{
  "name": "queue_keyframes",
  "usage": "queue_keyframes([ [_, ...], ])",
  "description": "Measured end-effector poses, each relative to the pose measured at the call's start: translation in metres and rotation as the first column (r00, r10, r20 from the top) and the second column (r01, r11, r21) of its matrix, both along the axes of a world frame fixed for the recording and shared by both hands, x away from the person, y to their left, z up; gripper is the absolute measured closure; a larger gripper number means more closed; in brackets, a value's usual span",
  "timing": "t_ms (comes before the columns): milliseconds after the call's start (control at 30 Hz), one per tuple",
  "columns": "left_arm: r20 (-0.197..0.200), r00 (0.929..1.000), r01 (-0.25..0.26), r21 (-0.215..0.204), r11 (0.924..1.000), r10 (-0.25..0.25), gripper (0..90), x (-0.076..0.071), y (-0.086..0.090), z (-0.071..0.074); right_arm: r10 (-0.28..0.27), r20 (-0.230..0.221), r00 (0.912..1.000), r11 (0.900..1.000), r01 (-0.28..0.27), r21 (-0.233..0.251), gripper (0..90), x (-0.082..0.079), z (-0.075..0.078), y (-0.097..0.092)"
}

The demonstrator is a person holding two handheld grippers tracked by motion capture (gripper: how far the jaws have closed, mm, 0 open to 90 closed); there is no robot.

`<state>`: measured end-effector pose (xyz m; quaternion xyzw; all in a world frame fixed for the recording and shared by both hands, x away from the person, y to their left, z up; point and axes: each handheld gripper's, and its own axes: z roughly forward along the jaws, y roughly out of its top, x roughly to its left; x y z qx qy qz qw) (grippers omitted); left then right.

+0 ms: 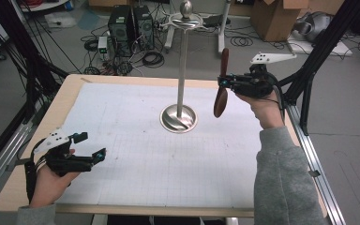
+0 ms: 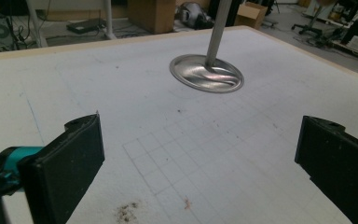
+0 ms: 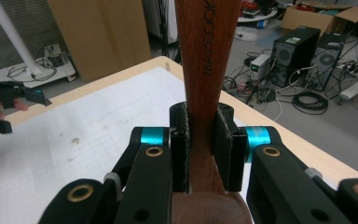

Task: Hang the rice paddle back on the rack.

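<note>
The right gripper (image 1: pixel 232 83) is clamped on the neck of a wooden spoon (image 1: pixel 221 89), holding it upright in the air just right of the metal stand (image 1: pixel 182 70). I judge this the carrying step; next the spoon probably has to be hung near the stand's top. The left gripper (image 1: pixel 91 146) rests wide open and empty, well left of the stand. The gridded white mat (image 1: pixel 145 154) is lightly soiled; computers and cables lie beyond the stand.
</note>
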<state>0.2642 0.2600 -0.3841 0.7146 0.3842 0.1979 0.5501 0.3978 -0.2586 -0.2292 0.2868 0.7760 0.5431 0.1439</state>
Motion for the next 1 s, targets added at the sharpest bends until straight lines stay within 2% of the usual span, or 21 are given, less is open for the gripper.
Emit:
queue_keyframes([
  [133,-0.005,1.0,0.001,0.003,1.0,-0.001,1.7,0.0,-0.001,-0.001,-0.005,0.027,0.9996,0.9998,0.005,-0.018,77.6,0.001,0.006,0.007],
  [400,-0.011,0.9998,0.017,0.01,0.9998,-0.016,1.7,-0.003,-0.006,-0.003,-0.028,0.036,0.999,0.9989,0.029,-0.038,77.6,0.008,0.011,0.011],
  [600,-0.009,0.9999,0.007,0.008,0.9999,-0.007,1.7,-0.006,-0.002,-0.003,-0.028,0.057,0.998,0.9992,0.029,-0.028,77.6,0.011,0.019,0.016],
  [633,-0.014,0.9998,0.015,-0.009,0.9998,-0.015,1.7,-0.007,-0.002,-0.003,-0.029,0.058,0.9979,0.9991,0.031,-0.028,77.6,0.012,0.02,0.016],
  [700,-0.011,0.9994,0.032,-0.018,0.9993,-0.032,1.7,-0.009,-0.002,-0.002,-0.034,0.06,0.9976,0.9991,0.036,-0.024,77.5,0.013,0.021,0.017],
  [867,-0.011,0.9993,0.036,-0.011,0.9993,-0.036,1.7,-0.011,-0.003,-0.002,-0.042,0.059,0.9973,0.9984,0.044,-0.035,77.6,0.014,0.023,0.021],
  [1000,-0.014,0.9995,0.028,-0.012,0.9995,-0.028,1.8,-0.013,-0.002,-0.003,-0.05,0.07,0.9963,0.9984,0.052,-0.023,77.6,0.014,0.028,0.021],
])
